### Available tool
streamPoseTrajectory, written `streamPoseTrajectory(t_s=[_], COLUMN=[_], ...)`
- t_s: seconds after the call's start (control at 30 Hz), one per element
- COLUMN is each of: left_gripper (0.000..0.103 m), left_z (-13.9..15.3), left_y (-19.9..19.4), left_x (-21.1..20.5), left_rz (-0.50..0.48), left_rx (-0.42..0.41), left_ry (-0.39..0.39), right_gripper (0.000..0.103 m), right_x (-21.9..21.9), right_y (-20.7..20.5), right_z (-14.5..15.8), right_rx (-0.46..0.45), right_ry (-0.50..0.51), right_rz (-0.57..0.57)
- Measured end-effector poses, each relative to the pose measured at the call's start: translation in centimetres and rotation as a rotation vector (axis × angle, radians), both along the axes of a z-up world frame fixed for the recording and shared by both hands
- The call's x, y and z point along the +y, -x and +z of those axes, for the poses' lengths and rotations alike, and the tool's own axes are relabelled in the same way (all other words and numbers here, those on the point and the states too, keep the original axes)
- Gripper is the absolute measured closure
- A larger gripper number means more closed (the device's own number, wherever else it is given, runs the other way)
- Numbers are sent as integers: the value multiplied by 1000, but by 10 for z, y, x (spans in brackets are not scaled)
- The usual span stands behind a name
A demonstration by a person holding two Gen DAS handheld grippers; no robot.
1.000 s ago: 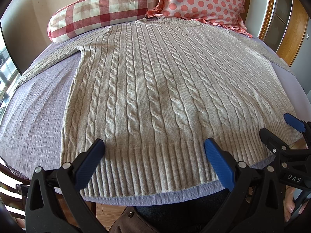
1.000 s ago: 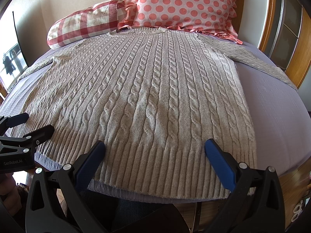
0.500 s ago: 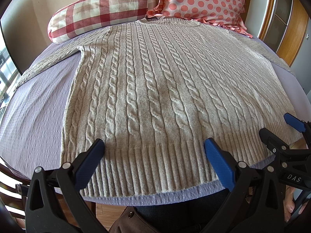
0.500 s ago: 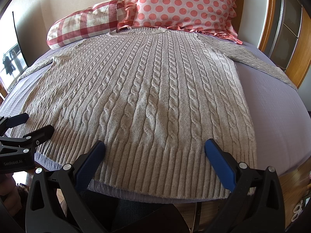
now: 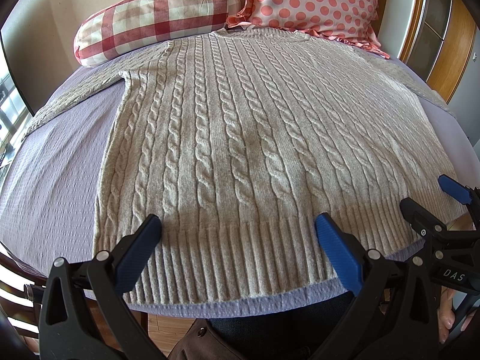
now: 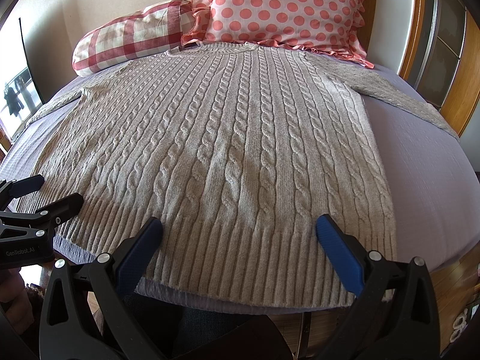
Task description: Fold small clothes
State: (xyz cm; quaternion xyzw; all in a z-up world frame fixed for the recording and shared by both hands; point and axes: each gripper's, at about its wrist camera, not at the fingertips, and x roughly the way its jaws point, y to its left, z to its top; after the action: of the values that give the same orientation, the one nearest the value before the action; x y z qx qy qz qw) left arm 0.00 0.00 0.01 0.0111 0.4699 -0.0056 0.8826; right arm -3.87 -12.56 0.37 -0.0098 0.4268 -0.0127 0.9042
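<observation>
A grey cable-knit sweater (image 5: pixel 240 138) lies flat, front up, on a lilac bed, with its ribbed hem at the near edge and both sleeves spread out; it also fills the right wrist view (image 6: pixel 228 156). My left gripper (image 5: pixel 237 225) is open and empty, hovering over the hem's left half. My right gripper (image 6: pixel 238 225) is open and empty over the hem's right half. The right gripper also shows at the right edge of the left wrist view (image 5: pixel 432 198), and the left gripper at the left edge of the right wrist view (image 6: pixel 54 190).
A red checked bolster (image 5: pixel 156 21) and a pink polka-dot pillow (image 5: pixel 315 0) lie at the head, touching the sweater's collar. The lilac bedcover (image 5: pixel 54 180) shows on both sides. A wooden wardrobe (image 6: pixel 444 45) stands at the right. The bed's near edge lies just below the hem.
</observation>
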Motion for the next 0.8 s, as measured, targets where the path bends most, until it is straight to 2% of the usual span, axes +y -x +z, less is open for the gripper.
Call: streamPoseTrajectory(t_s=[0.4, 0.57, 0.63, 0.67, 0.8], left_gripper=[2, 2, 2, 2, 2], left_z=[0, 0, -1, -1, 5], left_y=[0, -2, -5, -5, -9], left_x=[0, -2, -2, -2, 4], left_rz=[-1, -8, -15, -22, -58], left_rx=[0, 3, -6, -12, -8], left_ry=[0, -3, -5, -7, 25], right_gripper=[1, 1, 1, 1, 1], right_x=[-2, -7, -23, -44, -136], right_y=[-2, -3, -11, -15, -45], right_z=[1, 5, 11, 23, 64], right_rx=[-1, -12, -29, -62, -148], right_ry=[0, -12, -59, -106, -232], right_rz=[4, 46, 47, 29, -147])
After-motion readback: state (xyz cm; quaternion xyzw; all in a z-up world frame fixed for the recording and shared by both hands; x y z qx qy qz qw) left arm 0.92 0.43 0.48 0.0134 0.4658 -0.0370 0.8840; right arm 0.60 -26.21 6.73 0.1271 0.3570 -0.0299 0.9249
